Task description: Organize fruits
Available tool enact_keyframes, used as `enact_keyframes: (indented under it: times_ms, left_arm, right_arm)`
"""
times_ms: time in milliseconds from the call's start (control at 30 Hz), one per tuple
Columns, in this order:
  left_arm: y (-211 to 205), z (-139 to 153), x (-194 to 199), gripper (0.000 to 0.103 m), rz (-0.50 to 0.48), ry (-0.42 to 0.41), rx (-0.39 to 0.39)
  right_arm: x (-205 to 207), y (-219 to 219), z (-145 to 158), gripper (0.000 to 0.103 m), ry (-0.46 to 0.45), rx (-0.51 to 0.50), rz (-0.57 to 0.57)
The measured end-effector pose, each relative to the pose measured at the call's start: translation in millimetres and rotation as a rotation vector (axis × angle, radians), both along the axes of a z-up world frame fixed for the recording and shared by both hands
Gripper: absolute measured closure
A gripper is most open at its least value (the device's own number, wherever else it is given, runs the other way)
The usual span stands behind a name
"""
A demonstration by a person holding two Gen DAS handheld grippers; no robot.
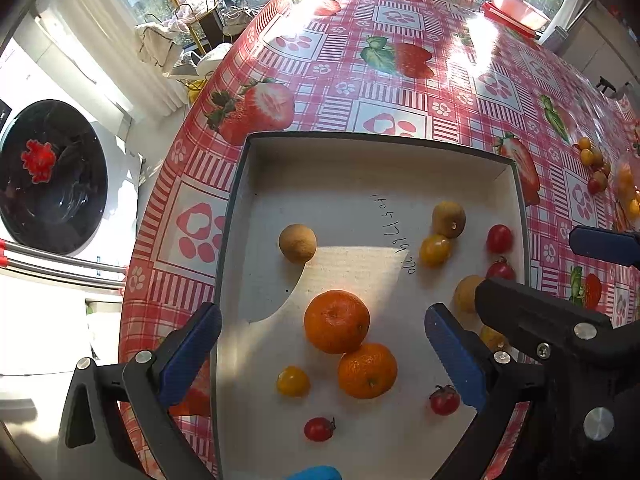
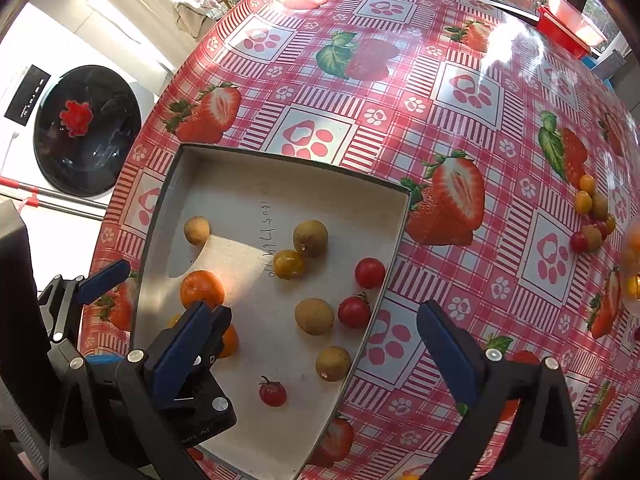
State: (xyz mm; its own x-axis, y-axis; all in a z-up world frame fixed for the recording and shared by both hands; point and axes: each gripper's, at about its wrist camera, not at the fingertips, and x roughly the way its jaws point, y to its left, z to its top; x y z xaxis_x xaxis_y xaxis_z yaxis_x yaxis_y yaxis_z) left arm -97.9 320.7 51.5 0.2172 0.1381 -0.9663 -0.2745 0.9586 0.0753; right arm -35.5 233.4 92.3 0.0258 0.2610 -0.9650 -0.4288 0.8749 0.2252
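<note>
A shallow white box (image 1: 360, 152) (image 2: 224, 164) lies on the strawberry tablecloth. It holds two oranges (image 1: 337, 321) (image 1: 367, 370), brown longans (image 1: 297, 243) (image 2: 314, 316), and red (image 2: 370, 273) and yellow (image 1: 293, 381) cherry tomatoes. My left gripper (image 1: 322, 354) is open and empty, its jaws either side of the two oranges above the box. My right gripper (image 2: 312, 346) is open and empty over the box's right rim. A pile of loose small fruits (image 2: 594, 216) (image 1: 596, 164) lies on the cloth at far right.
A red basin (image 1: 518, 6) (image 2: 572, 26) stands at the table's far edge by the window. A washing machine (image 1: 52, 176) (image 2: 84, 128) stands left of the table. A rack with cloths (image 1: 176, 36) is at the back left.
</note>
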Motion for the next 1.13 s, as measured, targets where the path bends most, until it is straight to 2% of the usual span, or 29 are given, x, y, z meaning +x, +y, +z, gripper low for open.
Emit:
enact_keyframes:
  times_ms: [933,1133]
  left_arm:
    - [-4.0,2.0,-2.7,0.001,-0.02,-0.001,0.002]
    - [-5.0,4.7,-4.8,0.001,-0.028,-0.023,0.003]
  right_arm:
    - [-3.5,2.5,-1.2,0.001,0.005,-0.011,0.009]
    - [-6.4,2.8,-0.9,0.001,0.004,-0.014,0.018]
